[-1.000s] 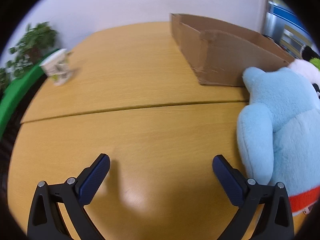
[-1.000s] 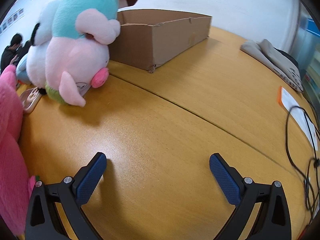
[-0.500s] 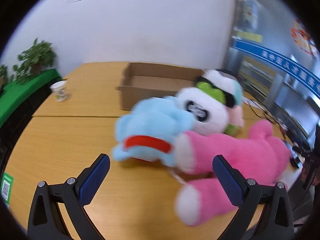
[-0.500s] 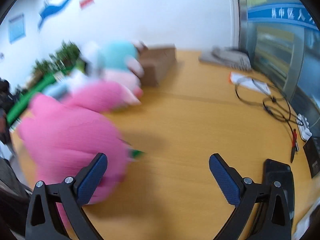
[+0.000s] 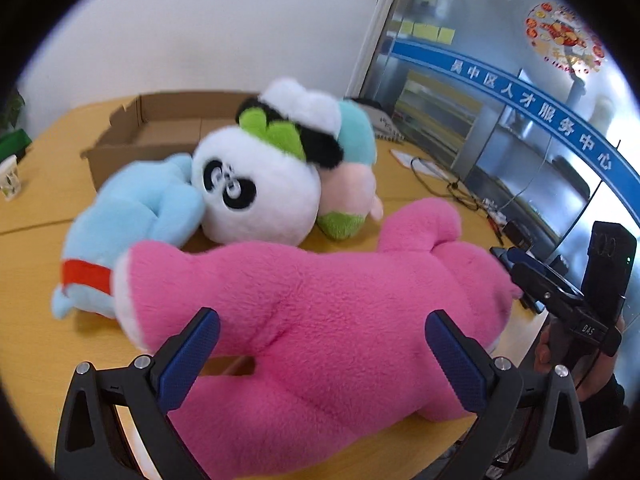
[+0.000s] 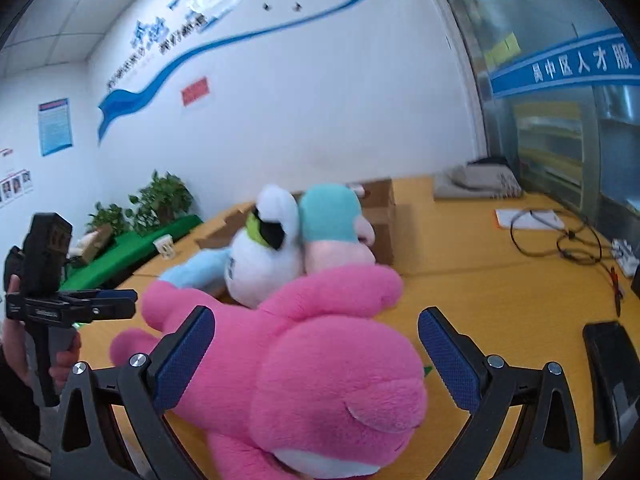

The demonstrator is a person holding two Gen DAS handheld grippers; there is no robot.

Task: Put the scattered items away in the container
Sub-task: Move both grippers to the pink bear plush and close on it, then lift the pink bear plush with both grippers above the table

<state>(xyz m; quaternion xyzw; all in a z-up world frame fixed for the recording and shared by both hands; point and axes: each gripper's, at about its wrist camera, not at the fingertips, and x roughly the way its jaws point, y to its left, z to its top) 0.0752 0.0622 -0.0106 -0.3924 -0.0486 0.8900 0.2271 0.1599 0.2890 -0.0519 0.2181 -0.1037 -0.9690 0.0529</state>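
A big pink plush (image 5: 320, 312) lies on the wooden table at the near edge, and also shows in the right wrist view (image 6: 320, 364). Behind it lie a panda plush (image 5: 260, 196), a light blue plush (image 5: 132, 216) and a teal-and-pink plush (image 5: 356, 160). An open cardboard box (image 5: 160, 120) stands behind them. My left gripper (image 5: 322, 356) is open, its jaws on either side of the pink plush's body. My right gripper (image 6: 316, 354) is open, its jaws on either side of the pink plush's head end.
A paper cup (image 5: 10, 180) stands at the left on the table. Black cables (image 6: 556, 236), papers, a grey folded item (image 6: 476, 184) and a dark phone (image 6: 612, 364) lie on the right side. A green bench with plants (image 6: 132, 248) is past the table.
Both grippers have pulled back and up from the table surface and swung toward the pink plush, which now sits between each pair of open jaws. Both stayed open.
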